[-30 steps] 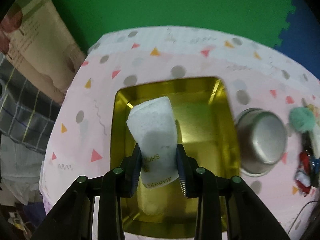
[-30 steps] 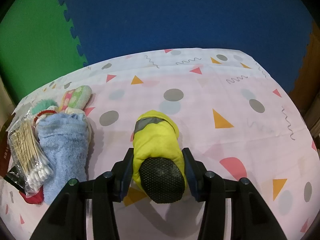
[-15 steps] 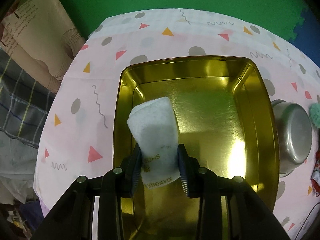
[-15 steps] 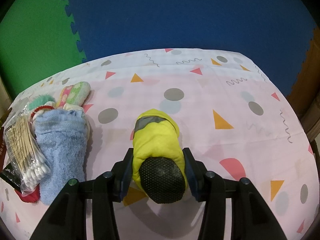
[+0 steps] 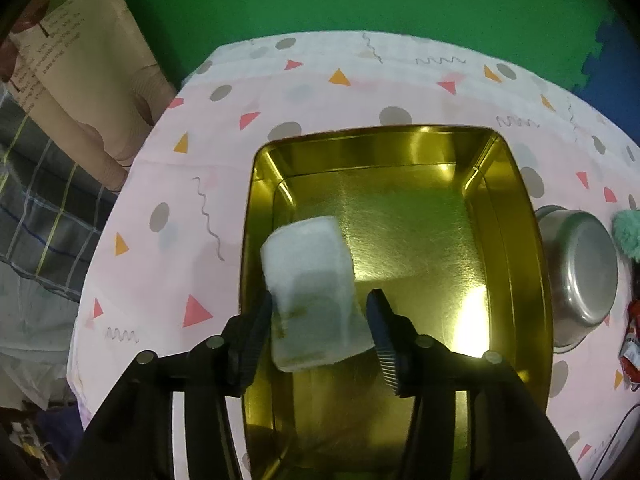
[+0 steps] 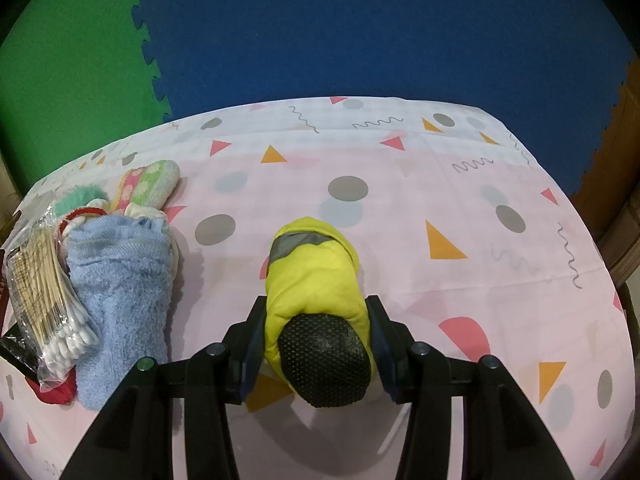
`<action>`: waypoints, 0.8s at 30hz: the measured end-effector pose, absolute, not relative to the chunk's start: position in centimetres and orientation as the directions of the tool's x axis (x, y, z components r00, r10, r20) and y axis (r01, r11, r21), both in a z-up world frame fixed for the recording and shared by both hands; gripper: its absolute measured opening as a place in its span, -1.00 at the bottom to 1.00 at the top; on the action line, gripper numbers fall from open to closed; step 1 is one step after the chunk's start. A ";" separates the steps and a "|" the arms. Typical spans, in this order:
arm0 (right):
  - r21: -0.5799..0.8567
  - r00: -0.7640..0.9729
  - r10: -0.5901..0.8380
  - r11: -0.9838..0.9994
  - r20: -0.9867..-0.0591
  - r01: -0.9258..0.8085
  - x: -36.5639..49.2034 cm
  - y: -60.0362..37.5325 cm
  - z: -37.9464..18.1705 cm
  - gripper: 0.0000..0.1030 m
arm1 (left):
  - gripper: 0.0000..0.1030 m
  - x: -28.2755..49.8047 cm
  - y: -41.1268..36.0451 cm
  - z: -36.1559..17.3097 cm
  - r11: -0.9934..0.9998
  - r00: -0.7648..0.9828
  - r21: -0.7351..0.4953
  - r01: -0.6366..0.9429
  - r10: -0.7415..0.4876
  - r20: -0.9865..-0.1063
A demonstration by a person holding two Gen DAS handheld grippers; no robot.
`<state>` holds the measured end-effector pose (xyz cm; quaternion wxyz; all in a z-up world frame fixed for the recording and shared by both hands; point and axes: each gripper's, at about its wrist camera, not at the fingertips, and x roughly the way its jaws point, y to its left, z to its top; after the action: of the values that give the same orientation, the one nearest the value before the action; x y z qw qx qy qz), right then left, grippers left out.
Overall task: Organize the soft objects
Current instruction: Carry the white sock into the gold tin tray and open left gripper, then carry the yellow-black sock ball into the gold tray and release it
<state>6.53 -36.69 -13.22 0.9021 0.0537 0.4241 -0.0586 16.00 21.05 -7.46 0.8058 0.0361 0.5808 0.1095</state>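
The left hand-held gripper (image 5: pixel 320 330) has just been opening; its right pad stands clear of the white sponge pad (image 5: pixel 310 292), light and squashy, over the gold tray (image 5: pixel 532 280) at seven o'clock. The right hand-held gripper (image 6: pixel 318 340) squeezes a soft yellow glove (image 6: pixel 314 280) mid-body, above the desk (image 6: pixel 460 200).

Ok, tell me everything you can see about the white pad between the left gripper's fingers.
The white pad is a soft, fuzzy, folded rectangle, like felt or sponge cloth, with faint brownish marks near its lower end. It stands tilted over the gold tray, near the tray's left wall. The left gripper has just been opening: the pad leans against the left finger, while a gap shows beside the right one. Whether it touches the tray floor is unclear.
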 end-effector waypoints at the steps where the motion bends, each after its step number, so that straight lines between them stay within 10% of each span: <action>1: 0.046 0.633 -0.061 0.987 -0.772 0.151 6.5 -36.7 -13.2 -0.05 | -0.03 15.8 21.0 -7.2 0.973 0.308 0.185 -0.137 0.219 -0.926; 24: 0.019 0.608 -0.101 0.982 -0.788 0.188 6.9 -36.6 -12.7 -0.09 | 0.38 6.6 19.2 -5.1 0.935 0.474 0.233 -0.267 0.338 -0.813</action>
<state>6.91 -36.58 -12.75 0.8952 0.0500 0.4354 -0.0809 6.57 19.18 -5.10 0.8577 0.0367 0.4816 0.1763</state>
